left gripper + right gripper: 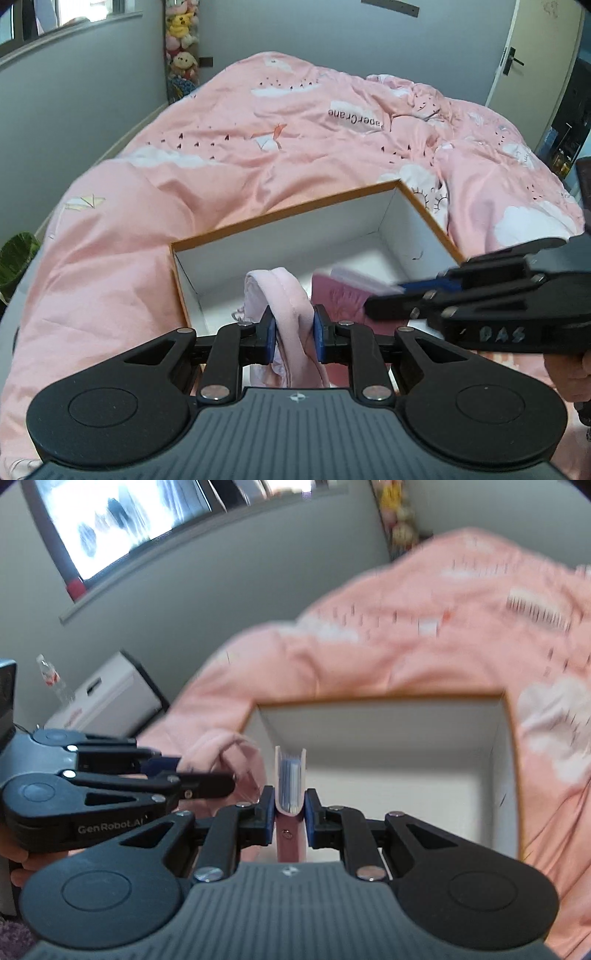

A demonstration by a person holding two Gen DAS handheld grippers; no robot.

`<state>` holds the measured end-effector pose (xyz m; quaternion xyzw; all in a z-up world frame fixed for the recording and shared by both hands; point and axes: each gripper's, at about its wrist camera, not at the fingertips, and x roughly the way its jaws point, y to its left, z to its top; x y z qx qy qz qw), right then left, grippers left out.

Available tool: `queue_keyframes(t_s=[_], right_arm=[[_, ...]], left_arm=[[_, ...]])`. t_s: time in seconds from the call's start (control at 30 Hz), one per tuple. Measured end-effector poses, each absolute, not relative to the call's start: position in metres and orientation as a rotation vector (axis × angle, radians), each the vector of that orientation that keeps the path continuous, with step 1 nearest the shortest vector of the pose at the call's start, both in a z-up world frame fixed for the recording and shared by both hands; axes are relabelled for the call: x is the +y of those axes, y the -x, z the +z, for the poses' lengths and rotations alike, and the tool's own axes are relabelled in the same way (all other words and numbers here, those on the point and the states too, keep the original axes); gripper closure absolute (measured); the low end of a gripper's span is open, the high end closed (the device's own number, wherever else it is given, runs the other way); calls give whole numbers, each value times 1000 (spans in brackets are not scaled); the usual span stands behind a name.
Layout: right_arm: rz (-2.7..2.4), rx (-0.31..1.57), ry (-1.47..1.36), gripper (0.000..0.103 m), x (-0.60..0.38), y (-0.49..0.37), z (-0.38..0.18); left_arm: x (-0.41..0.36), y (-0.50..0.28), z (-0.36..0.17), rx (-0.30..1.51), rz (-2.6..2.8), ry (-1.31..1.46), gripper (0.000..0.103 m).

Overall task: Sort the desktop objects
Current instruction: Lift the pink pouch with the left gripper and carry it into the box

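2 grippers hang over an open box [295, 218] with white walls and an orange rim, set on a pink duvet [229, 122]. The left gripper [294, 334] is clamped on a pale pink cloth [291, 306], which droops above the box's left part. The right gripper [290, 814] pinches a pink booklet [290, 775] edge-on, just right of the cloth.

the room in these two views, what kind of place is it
Most likely a bedroom, perhaps a child's. A rumpled pink duvet printed with clouds and paper cranes covers a bed, soft toys hang in the corner by the grey wall, and a door stands beyond.
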<state>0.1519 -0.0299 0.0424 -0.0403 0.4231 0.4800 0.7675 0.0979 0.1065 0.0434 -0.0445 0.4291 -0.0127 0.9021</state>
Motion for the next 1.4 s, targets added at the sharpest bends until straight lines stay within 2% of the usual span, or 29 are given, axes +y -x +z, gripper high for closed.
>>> queue_keyframes(t_s=[0.23, 0.47, 0.73, 1.1, 1.4], right_arm=[[1001, 984, 55, 86, -9, -160, 11], [951, 963, 1, 86, -9, -147, -7], [929, 1008, -45, 85, -9, -139, -27], [943, 1074, -95, 83, -11, -129, -38], [1005, 1086, -90, 80, 3, -120, -38]], left_arm=[[116, -100, 26, 840, 2, 106, 82], [116, -93, 5, 838, 19, 83, 82], [102, -69, -22, 792, 45, -31, 82], [110, -56, -22, 930, 41, 58, 79], [119, -42, -13, 897, 48, 99, 73]])
